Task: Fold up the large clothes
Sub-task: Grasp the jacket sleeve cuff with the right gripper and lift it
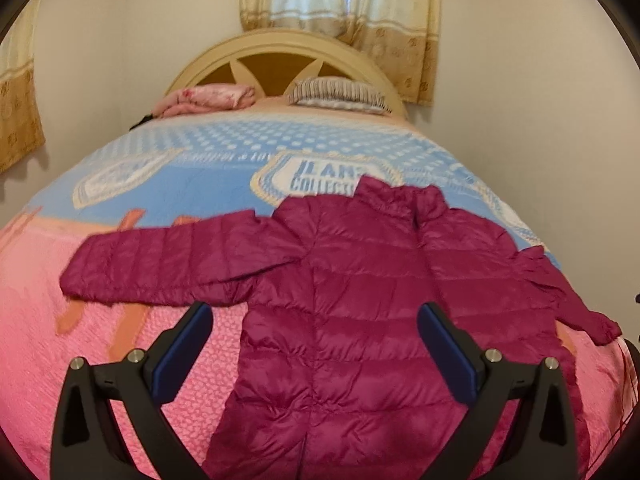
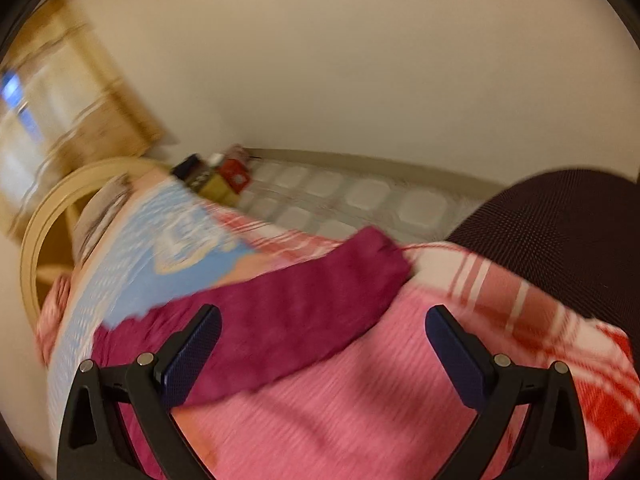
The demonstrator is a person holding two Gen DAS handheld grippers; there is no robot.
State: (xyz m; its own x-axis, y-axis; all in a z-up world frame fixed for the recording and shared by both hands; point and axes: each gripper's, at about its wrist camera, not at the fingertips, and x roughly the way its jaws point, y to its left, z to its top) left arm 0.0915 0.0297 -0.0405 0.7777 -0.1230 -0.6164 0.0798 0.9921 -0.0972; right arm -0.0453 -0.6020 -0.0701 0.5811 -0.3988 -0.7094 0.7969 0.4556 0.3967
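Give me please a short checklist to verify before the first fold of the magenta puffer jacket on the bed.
1. Puffer jacket spread flat on the bedspread: ok.
2. Left sleeve stretched out to the side: ok.
3. Right sleeve lying free on the cover: ok, though that view is blurred.
4. Left gripper open, holding nothing: ok.
5. Right gripper open, holding nothing: ok.
6. Zipper closed: cannot tell.

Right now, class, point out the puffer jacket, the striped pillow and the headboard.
Puffer jacket [image 1: 360, 300]: left wrist view, middle of its back.
Striped pillow [image 1: 340, 92]: left wrist view, top surface.
Headboard [image 1: 276, 42]: left wrist view, curved top rim.
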